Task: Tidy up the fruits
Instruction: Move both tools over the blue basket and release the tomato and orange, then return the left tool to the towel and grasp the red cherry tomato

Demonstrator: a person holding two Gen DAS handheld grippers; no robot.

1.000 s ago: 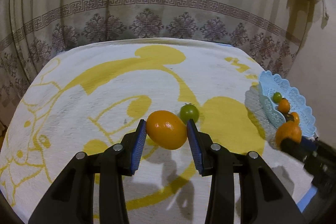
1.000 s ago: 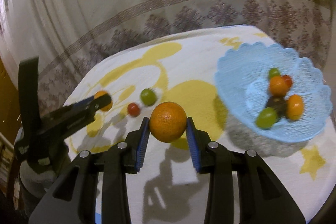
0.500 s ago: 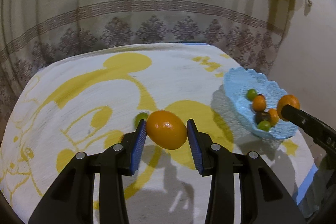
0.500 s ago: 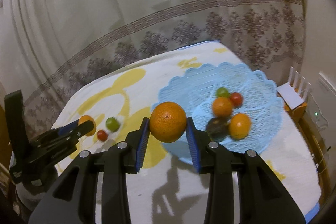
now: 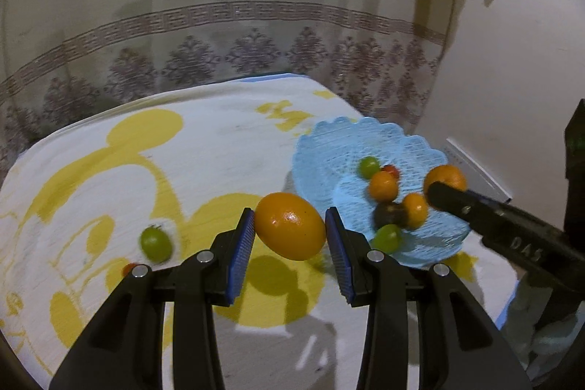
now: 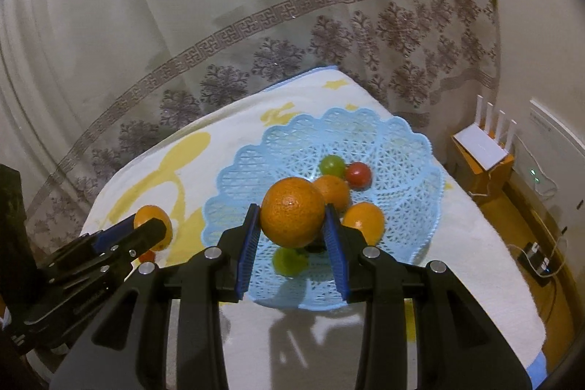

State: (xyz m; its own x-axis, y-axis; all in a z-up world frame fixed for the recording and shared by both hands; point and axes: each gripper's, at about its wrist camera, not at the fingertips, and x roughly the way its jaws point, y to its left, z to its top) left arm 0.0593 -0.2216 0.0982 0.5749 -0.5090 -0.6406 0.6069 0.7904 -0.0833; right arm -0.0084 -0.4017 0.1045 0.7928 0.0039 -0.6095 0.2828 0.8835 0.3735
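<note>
Left gripper (image 5: 290, 233) clamped on smooth oval orange fruit (image 5: 290, 226), blue pads (image 5: 243, 254) pressing both sides, fruit held above yellow-print cloth (image 5: 109, 170), shadow on cloth right below. Same gripper seen from right wrist cam at lower left, its fruit (image 6: 153, 225) showing beyond the black finger.

Right gripper (image 6: 292, 231) clamped on round dimpled orange (image 6: 292, 207), pads (image 6: 248, 251) tight against it, held over near half of light-blue lattice basket (image 6: 413, 148). In left wrist view, right gripper comes in from the right, its orange (image 5: 445, 178) over basket's far-right side.

Basket (image 5: 329, 141) on right part of cloth, near bed edge. Inside: green tomato (image 6: 332, 165) touching red tomato (image 6: 359, 175) at the back; small orange fruit (image 6: 333, 190) just in front, partly hidden by held orange; another orange fruit (image 6: 363, 222) right of right pad; green one (image 6: 289, 262) showing under held orange; dark fruit (image 5: 389, 214) in middle, clear only in left view.

Loose on cloth, well apart from basket: green tomato (image 5: 156, 243), blurred, and small red tomato (image 5: 128, 268) just beside left finger's base; red one (image 6: 148, 255) also peeks below left gripper in right view.

Bkgd: patterned curtain (image 6: 256, 24), white router (image 6: 482, 148) on orange stand at right.
</note>
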